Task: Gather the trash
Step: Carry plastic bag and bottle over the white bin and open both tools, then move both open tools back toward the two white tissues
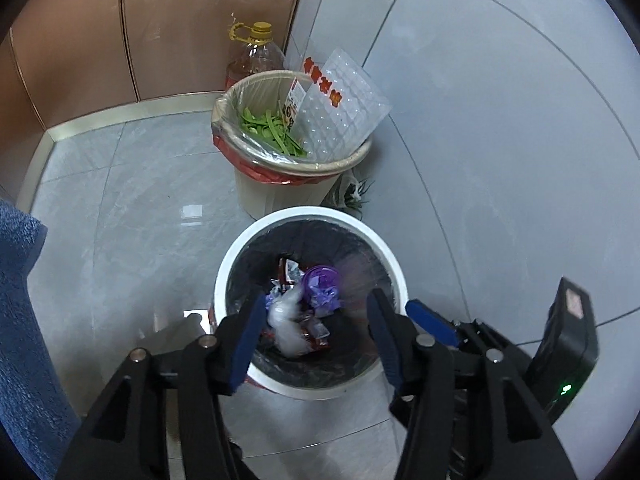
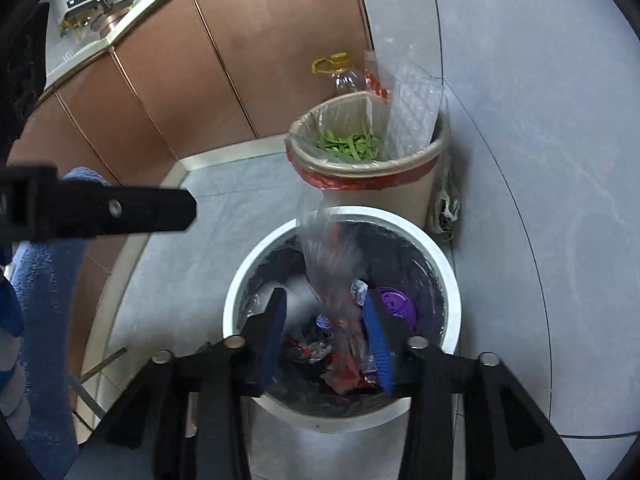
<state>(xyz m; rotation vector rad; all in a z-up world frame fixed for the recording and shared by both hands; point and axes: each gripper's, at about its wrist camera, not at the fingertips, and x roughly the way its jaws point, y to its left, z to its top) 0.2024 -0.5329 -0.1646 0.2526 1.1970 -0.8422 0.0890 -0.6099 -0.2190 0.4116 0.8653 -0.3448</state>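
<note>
Now both my claws over white bin on floor. Beige bin beyond it, against far wall, holds green scraps. My left claw open, empty. My right claw open; blurred clear wrapper between pads, ungripped, above bin's trash. Purple lid inside.

White bin, black liner, upright on floor. Inside: purple lid at 12 o'clock, white wad centre, red wrappers at 6. Clear bag, blurred, over the rim at 12.
</note>
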